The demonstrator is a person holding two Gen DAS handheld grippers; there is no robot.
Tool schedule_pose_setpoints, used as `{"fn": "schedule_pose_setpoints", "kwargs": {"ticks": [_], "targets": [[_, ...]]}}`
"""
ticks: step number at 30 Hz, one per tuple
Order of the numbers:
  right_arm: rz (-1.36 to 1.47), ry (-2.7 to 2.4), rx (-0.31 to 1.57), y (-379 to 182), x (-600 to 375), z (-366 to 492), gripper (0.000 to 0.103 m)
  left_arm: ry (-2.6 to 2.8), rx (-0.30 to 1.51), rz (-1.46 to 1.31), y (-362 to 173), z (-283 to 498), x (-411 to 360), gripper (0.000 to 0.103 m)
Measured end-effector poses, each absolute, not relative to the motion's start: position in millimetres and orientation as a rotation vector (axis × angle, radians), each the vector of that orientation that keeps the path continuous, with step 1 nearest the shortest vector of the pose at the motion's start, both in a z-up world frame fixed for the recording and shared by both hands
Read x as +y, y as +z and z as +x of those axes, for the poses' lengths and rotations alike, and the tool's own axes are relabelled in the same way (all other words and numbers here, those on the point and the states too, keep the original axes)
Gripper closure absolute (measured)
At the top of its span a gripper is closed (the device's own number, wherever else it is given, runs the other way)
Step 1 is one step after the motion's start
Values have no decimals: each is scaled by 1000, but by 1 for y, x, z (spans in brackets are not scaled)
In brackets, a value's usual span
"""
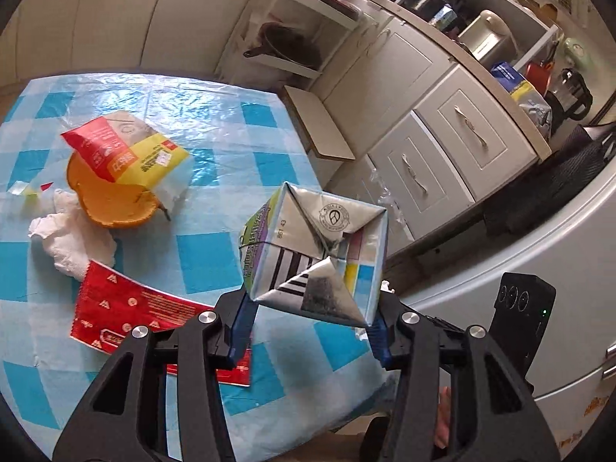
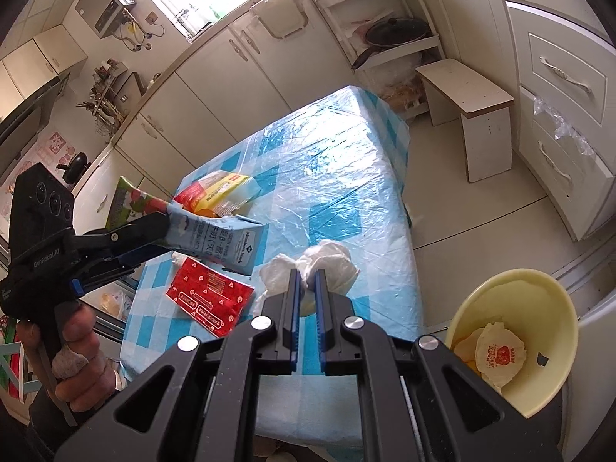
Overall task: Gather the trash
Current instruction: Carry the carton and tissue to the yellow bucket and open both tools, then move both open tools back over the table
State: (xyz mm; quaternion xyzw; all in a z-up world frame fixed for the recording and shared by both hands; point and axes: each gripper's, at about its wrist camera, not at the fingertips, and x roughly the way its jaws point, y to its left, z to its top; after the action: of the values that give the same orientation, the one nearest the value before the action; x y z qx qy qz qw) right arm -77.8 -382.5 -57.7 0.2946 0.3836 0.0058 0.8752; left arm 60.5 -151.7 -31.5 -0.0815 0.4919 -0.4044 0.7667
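Note:
My left gripper (image 1: 310, 327) is shut on an empty drink carton (image 1: 313, 256) and holds it above the table's near right corner; the carton also shows in the right wrist view (image 2: 215, 236). My right gripper (image 2: 307, 281) is shut on a crumpled white tissue (image 2: 327, 263) held above the table. On the blue checked tablecloth (image 1: 215, 123) lie a red wrapper (image 1: 131, 308), a white tissue wad (image 1: 73, 235), and a red-and-yellow packet (image 1: 123, 150) resting on an orange peel (image 1: 115, 204).
A cream waste bin (image 2: 512, 342) with wrappers inside stands on the floor at lower right. A small white stool (image 2: 469, 104) stands beyond the table. White drawers (image 1: 442, 154) and cabinets line the walls. A refrigerator (image 1: 558, 277) is at the right.

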Motion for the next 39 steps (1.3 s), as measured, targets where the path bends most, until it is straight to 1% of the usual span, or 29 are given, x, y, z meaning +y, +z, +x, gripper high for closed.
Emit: {"fn": "schedule_pose_setpoints", "kwargs": {"ticks": [8,12,17,20,21,22,23,24,28,36,38,39], "targets": [[644,-128,782,-62,-429,-110,95,-1009,1081,-125,-31,26,-209,58],[652,-211,800,-71,-450,-127,95,-1069,1100,-101,-34,5,-242,63],[678,-271,844,-85,-471,-141,95,-1142,1113,-58,-37,-23,-289,63],[696,-297,895,-97,-482,-146,90,-1153,1135,-18,-49,-35,-313,63],[705,-297,923,-103,-486,-146,79,-1151,1150,-11,-55,-37,-319,63],[714,-316,948,-109,-489,-148,71,-1148,1162,-8,-59,-38,-324,63],[720,-341,976,-115,-492,-149,58,-1144,1173,-4,-64,-39,-328,63],[727,-344,1004,-120,-494,-149,54,-1138,1184,1,-68,-39,-331,63],[782,-353,1033,-133,-503,-154,51,-1107,1206,19,-78,-34,-331,63],[803,-327,946,-117,-503,-159,44,-1014,1173,92,-83,-32,-324,63],[806,-323,933,-114,-502,-159,43,-985,1148,132,-82,-34,-323,59],[808,-322,929,-113,-503,-158,43,-965,1130,155,-81,-35,-321,54]]}}
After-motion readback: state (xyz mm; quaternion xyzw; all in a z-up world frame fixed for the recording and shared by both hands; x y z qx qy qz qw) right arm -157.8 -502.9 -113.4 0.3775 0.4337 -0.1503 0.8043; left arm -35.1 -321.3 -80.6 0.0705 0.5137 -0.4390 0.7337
